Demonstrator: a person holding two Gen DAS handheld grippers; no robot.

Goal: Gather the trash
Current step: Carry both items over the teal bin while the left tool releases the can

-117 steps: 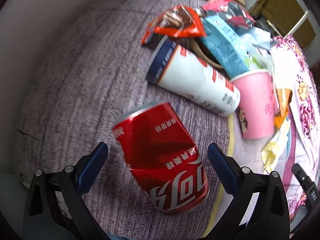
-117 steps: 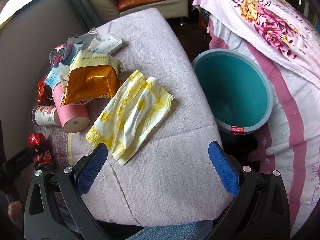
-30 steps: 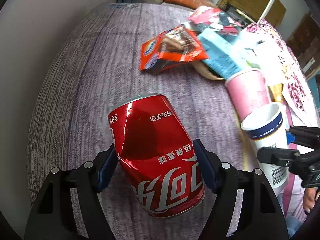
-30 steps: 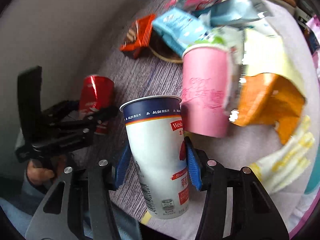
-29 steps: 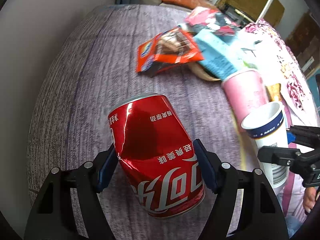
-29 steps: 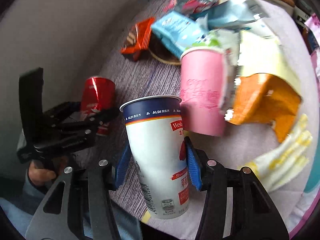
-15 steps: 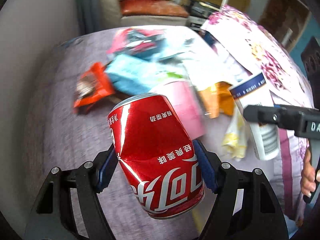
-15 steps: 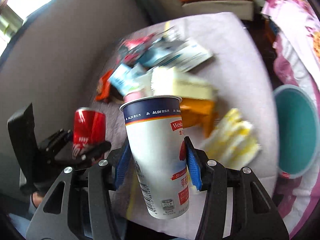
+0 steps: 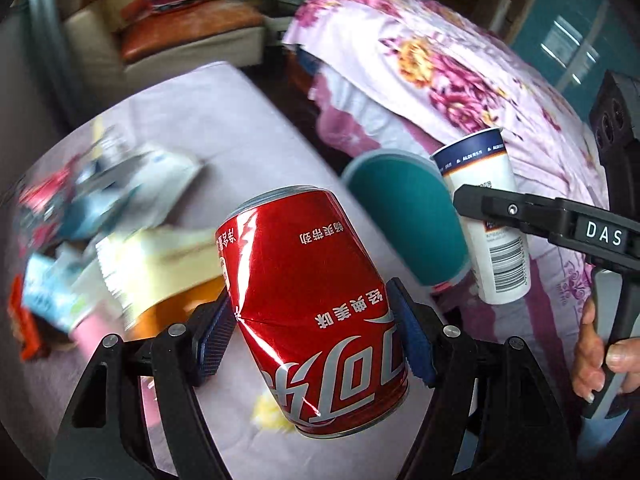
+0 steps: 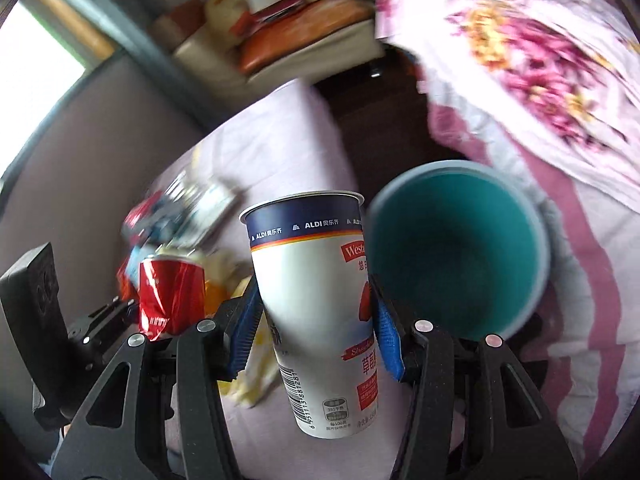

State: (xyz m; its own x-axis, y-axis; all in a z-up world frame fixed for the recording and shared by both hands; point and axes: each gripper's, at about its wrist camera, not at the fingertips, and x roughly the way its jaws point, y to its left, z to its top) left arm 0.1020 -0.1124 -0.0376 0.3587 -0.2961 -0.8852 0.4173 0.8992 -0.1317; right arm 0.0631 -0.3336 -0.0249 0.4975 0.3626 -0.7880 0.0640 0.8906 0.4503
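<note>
L gripper (image 9: 312,334) clamped on a dented red cola can (image 9: 308,304), blue pads (image 9: 214,338) pressing both sides at the crease, can tilted w/ top rim away from cam, held up off the lilac tablecloth (image 9: 224,128). R gripper (image 10: 314,336) clamped on a tall white paper cup (image 10: 320,312) w/ navy band at the rim and barcode near the base, blue pads (image 10: 244,330) tight on its lower half, cup upright-ish, mouth facing away, also off the table. In L wrist view the same cup (image 9: 486,220) sits to the right in the other gripper's black finger marked "DAS", person's hand (image 9: 604,354) on the handle at right edge. In R wrist view the can (image 10: 170,294) shows at left in the L gripper, near the cup but apart. Teal trash bin (image 10: 456,252) w/ grey-blue rim stands on the floor just beside the table edge, open mouth, right of the cup; in L wrist view bin (image 9: 404,216) lies between can and cup. Rest of trash still on the cloth, blurred: blue/white wrappers (image 9: 100,192), orange-red packet (image 9: 24,320), pink cup (image 9: 94,334), yellow napkin (image 9: 268,412) partly under the can. Floral pink bedding (image 9: 432,64) behind the bin, tan sofa w/ orange cushion (image 9: 184,28) at back.
</note>
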